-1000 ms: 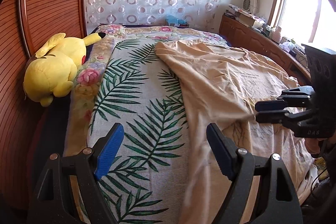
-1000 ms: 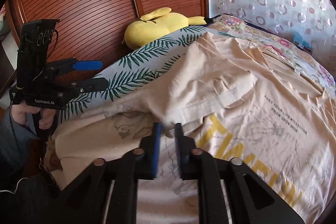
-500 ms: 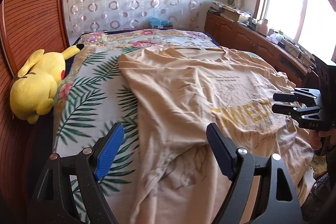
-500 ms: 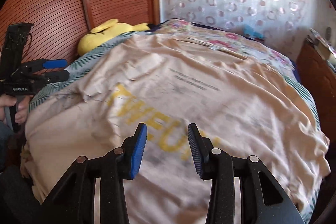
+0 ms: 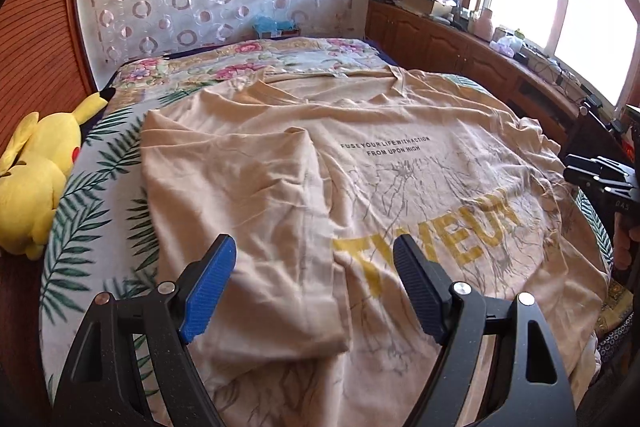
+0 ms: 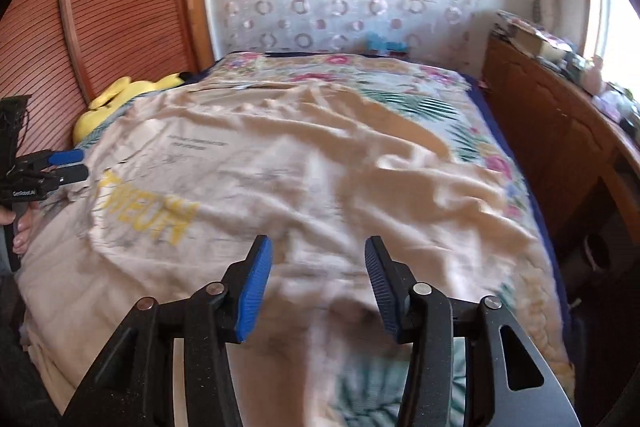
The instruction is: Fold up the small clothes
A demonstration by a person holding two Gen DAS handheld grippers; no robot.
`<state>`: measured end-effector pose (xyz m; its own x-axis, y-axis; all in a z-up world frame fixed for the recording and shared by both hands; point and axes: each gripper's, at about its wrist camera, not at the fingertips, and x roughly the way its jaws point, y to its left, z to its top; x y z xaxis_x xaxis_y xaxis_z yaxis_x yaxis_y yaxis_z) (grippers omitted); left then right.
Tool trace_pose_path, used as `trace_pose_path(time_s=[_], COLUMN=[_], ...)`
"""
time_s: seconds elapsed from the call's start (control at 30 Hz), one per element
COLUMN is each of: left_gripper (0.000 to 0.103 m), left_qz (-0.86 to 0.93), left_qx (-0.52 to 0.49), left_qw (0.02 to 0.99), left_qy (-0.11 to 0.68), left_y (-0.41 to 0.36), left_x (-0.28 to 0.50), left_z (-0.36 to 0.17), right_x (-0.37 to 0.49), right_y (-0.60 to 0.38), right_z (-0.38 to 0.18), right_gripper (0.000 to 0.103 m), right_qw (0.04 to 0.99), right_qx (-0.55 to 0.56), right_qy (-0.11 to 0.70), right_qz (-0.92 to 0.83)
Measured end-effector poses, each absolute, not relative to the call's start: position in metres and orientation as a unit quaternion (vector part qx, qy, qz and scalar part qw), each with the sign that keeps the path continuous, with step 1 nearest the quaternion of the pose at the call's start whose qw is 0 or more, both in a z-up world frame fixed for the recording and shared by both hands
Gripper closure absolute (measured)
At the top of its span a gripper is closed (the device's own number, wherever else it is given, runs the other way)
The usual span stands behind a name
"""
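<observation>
t-shirt [image 5: 400, 187], beige w/ yellow letters, lies spread over the bed [image 5: 100, 219], its left side folded in over the front. left gripper [image 5: 314, 287] hangs above the folded part near the bed's near edge, jaws wide apart, nothing between them. right gripper [image 6: 318, 283] is over the shirt's right half, jaws have just been opening, nothing between them, cloth below is blurred. yellow plush toy [image 5: 36, 183] sits at the bed's left side by the wood panel.

T-shirt [image 5: 400, 179] on bed [image 5: 100, 227] — plush toy [image 5: 32, 183] left
</observation>
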<state>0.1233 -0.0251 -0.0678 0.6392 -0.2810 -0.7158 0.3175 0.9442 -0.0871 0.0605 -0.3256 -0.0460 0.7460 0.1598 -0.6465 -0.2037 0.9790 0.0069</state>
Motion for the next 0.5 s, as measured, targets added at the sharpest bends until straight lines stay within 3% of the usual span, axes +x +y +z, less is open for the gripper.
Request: trace_pose_path(time_s=[0.5], left_gripper=[0.021], left_qz=[-0.165], left_qx=[0.066], left_qw=[0.888], left_qy=[0.425], left_y=[-0.061], left_x=[0.141], left_z=[-0.089], right_x=[0.054], right_y=[-0.396], right_z=[-0.047], right_gripper=[0.052], right_qw=[0.928], right_qx=[0.005], right_qy=[0.373], right_qz=[0.012])
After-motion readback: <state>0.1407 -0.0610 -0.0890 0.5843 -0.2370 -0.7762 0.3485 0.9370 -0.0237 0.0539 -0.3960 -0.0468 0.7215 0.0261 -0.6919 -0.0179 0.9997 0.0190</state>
